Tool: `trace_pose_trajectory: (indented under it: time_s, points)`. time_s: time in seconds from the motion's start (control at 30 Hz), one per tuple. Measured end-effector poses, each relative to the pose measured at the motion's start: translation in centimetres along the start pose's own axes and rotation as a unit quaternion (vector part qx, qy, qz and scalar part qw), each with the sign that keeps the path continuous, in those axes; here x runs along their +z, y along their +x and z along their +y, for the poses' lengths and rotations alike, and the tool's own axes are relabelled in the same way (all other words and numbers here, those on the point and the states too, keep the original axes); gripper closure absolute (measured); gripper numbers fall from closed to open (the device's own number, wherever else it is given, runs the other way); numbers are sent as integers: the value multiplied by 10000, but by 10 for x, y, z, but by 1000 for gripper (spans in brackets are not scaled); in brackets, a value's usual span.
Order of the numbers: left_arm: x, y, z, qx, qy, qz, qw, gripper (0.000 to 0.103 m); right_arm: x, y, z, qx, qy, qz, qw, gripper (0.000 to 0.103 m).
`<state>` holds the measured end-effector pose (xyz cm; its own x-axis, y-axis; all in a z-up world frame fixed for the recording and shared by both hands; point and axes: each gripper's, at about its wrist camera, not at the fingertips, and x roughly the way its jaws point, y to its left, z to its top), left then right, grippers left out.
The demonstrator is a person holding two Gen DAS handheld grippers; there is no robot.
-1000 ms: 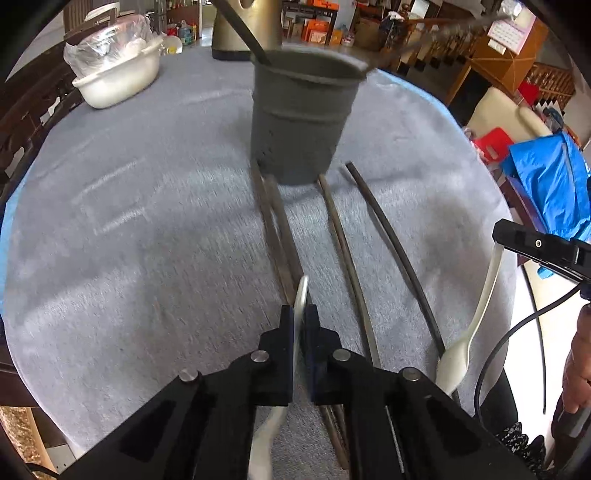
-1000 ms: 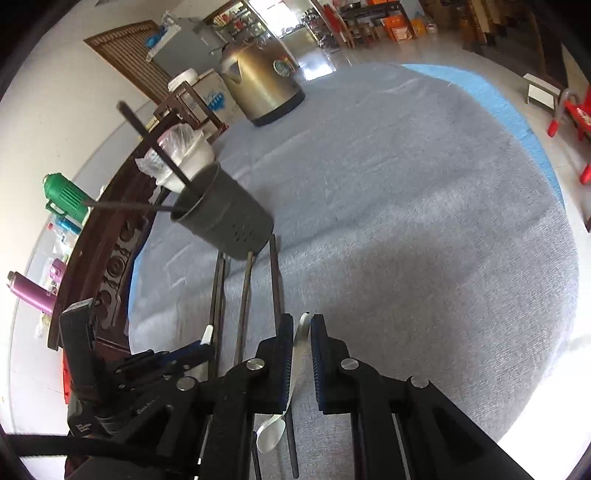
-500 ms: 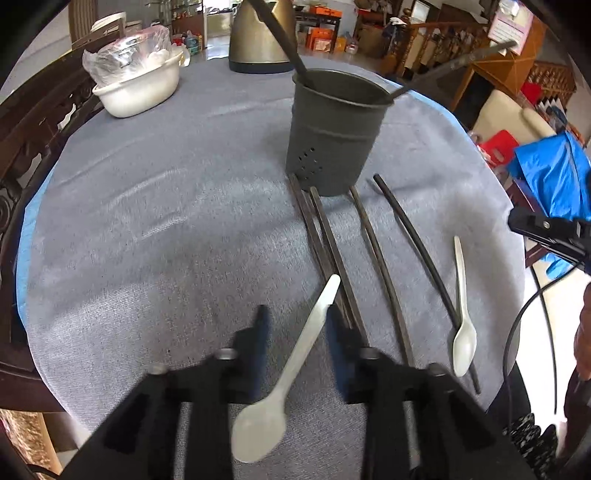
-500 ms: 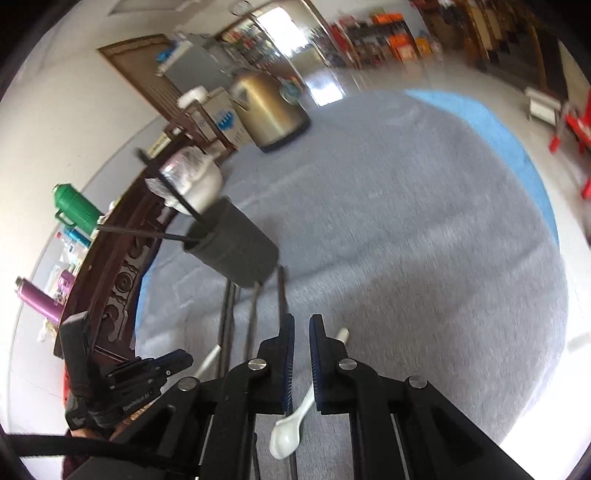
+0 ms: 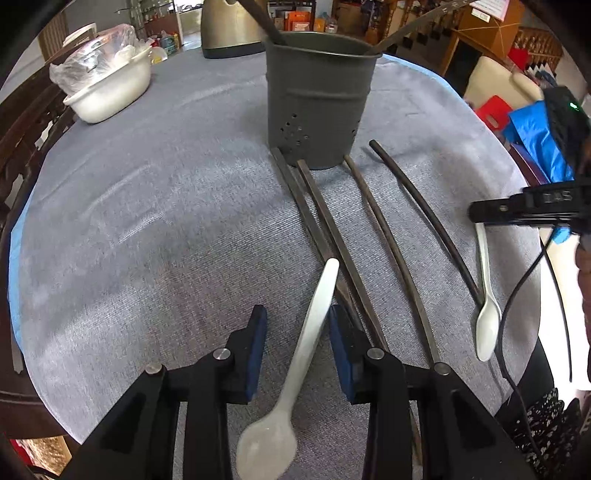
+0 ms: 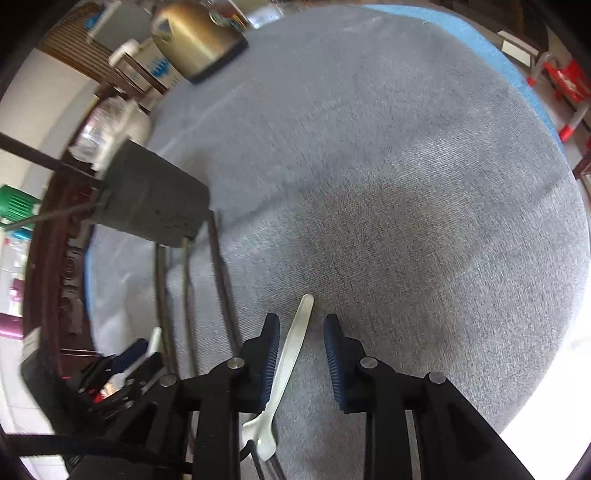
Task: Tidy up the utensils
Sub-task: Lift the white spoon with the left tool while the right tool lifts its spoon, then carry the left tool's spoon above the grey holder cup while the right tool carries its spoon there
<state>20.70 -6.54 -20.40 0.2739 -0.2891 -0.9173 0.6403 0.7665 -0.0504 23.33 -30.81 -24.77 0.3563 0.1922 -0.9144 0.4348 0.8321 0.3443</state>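
A dark grey utensil holder (image 5: 317, 99) stands on the grey cloth with dark utensils leaning in it. Several dark chopsticks (image 5: 332, 236) lie in front of it. My left gripper (image 5: 297, 325) is open, and a white spoon (image 5: 314, 332) lies on the cloth between its fingers, bowl toward me. Further right lies a second white spoon (image 5: 485, 295), with my right gripper (image 5: 480, 214) over its handle end. In the right wrist view, the right gripper (image 6: 301, 332) has its jaws opening, and that spoon (image 6: 291, 358) lies loose between them. The holder (image 6: 155, 206) is at the left.
A white bowl under plastic wrap (image 5: 110, 85) sits far left, a brass-coloured kettle (image 5: 229, 29) behind the holder. The table's near edge is close below both grippers. A black cable (image 5: 517, 295) hangs off the right edge. A wooden chair back (image 6: 55, 258) borders the left.
The left gripper opened and let go of its spoon, which now lies on the cloth. The right gripper came down with its spoon and its jaws have parted around it.
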Motion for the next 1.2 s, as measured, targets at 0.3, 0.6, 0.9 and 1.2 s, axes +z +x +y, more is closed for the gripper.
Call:
trace_pose_trajectory:
  time_s: [0.3, 0.6, 0.9, 1.2]
  points:
    - [15, 7, -6, 8, 233, 18, 9997, 92, -2, 11, 40, -914, -1280, -333, 9870, 98]
    - [29, -55, 10, -240, -203, -1001, 9945, 92, 2, -34, 22, 74, -1109, -1079, 9879, 101]
    - [55, -142, 8, -266, -571, -2535, 9653, 92, 33, -114, 11, 1122, -683, -2730, 9530, 101]
    - [124, -162, 25, -164, -1503, -3523, 9236, 92, 83, -157, 31, 1690, -398, -4192, 8911, 100]
